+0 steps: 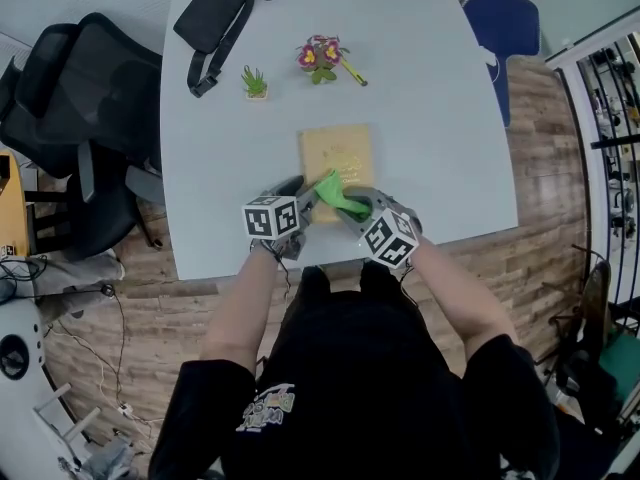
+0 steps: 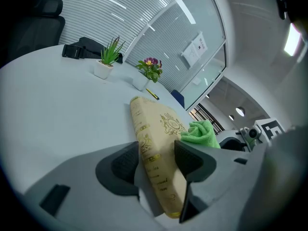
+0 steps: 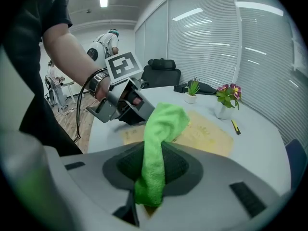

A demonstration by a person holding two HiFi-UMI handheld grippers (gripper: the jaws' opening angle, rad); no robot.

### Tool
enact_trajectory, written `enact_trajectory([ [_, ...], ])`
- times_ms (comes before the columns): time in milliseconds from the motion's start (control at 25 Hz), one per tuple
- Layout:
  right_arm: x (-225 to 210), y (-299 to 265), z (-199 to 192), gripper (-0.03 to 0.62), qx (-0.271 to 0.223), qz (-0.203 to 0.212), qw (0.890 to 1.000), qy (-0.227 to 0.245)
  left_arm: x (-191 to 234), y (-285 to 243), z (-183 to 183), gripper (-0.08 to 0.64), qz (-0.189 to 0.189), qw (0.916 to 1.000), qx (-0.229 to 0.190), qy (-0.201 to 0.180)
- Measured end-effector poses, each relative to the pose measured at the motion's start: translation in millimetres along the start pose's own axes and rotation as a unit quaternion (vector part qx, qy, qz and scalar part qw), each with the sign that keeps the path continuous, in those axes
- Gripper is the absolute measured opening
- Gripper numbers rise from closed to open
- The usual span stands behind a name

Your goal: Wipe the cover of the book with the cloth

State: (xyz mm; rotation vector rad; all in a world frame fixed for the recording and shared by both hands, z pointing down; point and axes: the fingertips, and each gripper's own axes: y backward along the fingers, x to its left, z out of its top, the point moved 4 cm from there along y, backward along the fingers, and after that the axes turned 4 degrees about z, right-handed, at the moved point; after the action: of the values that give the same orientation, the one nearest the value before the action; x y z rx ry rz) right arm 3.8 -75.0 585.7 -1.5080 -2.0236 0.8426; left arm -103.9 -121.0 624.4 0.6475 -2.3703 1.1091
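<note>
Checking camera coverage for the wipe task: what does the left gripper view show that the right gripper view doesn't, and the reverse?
Left gripper view only: the book's gold-printed spine, held between the left gripper's jaws.
Right gripper view only: the green cloth pinched in the right gripper's jaws, and the person's left forearm.
Both: the book's cover with the cloth against it, the green plant, flowering plant, black bag and yellow pen.
</note>
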Motion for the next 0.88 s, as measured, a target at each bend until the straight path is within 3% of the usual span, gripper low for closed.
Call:
enact_trajectory([
  [520, 29, 6, -5, 0.097, 0.008, 0.039, 0.999, 0.0, 0, 0, 0, 0.235, -0.001, 1.0, 0.001, 0.001],
  [720, 25, 13, -4, 0.097, -0.004, 0.056, 0.998, -0.017, -2, 0, 2, 0.235, 0.0, 1.0, -0.001, 0.002],
  [880, 7, 17, 2, 0.097, -0.016, 0.039, 0.999, -0.023, 0, 1, 1, 0.232, 0.001, 1.0, 0.001, 0.002],
])
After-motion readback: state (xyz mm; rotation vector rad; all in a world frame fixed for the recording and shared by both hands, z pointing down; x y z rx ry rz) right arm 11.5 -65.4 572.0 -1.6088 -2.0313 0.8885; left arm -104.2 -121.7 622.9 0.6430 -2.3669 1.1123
